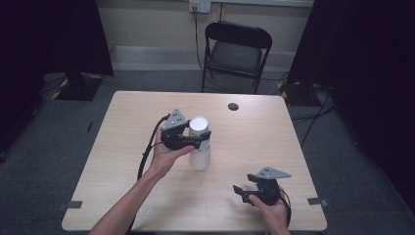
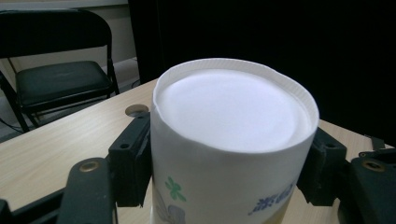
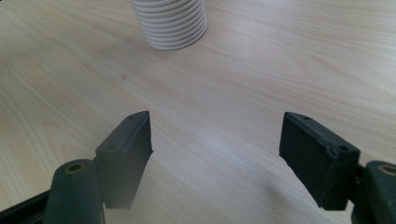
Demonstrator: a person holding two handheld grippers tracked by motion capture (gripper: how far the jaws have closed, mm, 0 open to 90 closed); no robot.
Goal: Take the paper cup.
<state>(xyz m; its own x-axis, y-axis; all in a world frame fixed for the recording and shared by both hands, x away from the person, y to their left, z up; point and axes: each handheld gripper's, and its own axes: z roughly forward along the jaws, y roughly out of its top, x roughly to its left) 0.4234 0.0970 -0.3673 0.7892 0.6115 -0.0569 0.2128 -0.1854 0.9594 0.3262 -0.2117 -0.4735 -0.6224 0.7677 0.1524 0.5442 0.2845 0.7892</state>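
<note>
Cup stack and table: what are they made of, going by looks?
Cup stack: paper, most likely. Matte white, rolled rims stacked in ridges at the base, printed marks on the wall, which dents where the left gripper squeezes it. Table: pale wood-grain top, smooth with a faint sheen; probably laminate rather than solid wood, though the look leaves that open.

Left gripper (image 1: 203, 137) jaws clamped; right gripper (image 1: 241, 192) jaws apart.

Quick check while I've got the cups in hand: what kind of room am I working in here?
Most likely a lab or recording room, not a home. A bare wooden table stands on grey carpet, black curtains hang on both sides, a folding chair sits by the wall under a socket, and tape marks flag the table corners.
</note>
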